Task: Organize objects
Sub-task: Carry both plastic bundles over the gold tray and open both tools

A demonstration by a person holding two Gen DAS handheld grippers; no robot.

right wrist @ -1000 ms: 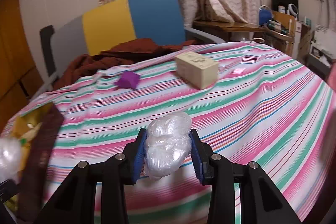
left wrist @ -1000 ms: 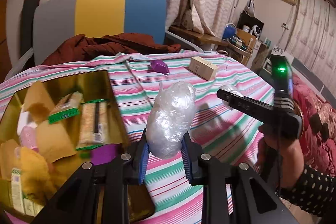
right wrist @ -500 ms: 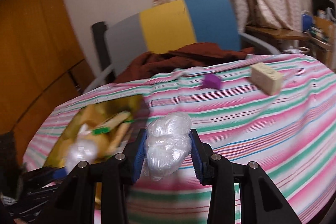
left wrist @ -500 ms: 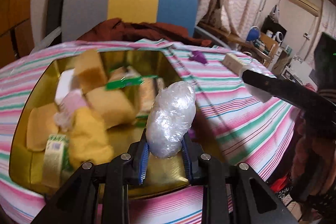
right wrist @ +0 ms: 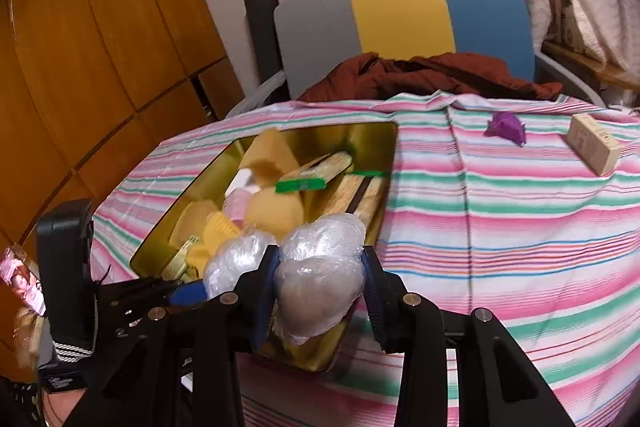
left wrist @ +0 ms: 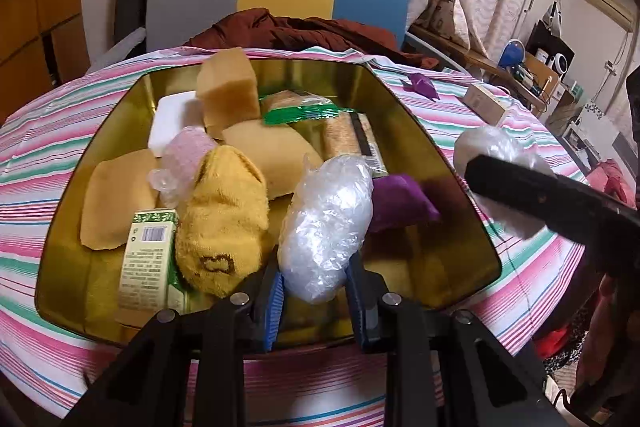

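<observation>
On the pink-striped worktop (right wrist: 500, 227), your left fingers (left wrist: 316, 291) grip a crinkled clear plastic bundle (left wrist: 326, 223) above the gold tin tray (left wrist: 460, 211); right fingers (right wrist: 320, 291) clamp another plastic-wrapped bundle (right wrist: 320, 283) over its near edge. Lower both before letting go.

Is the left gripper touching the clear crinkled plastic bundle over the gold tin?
Touching. The left wrist view shows the left gripper with both blue pads pressed against the clear crinkled plastic bundle.
</observation>
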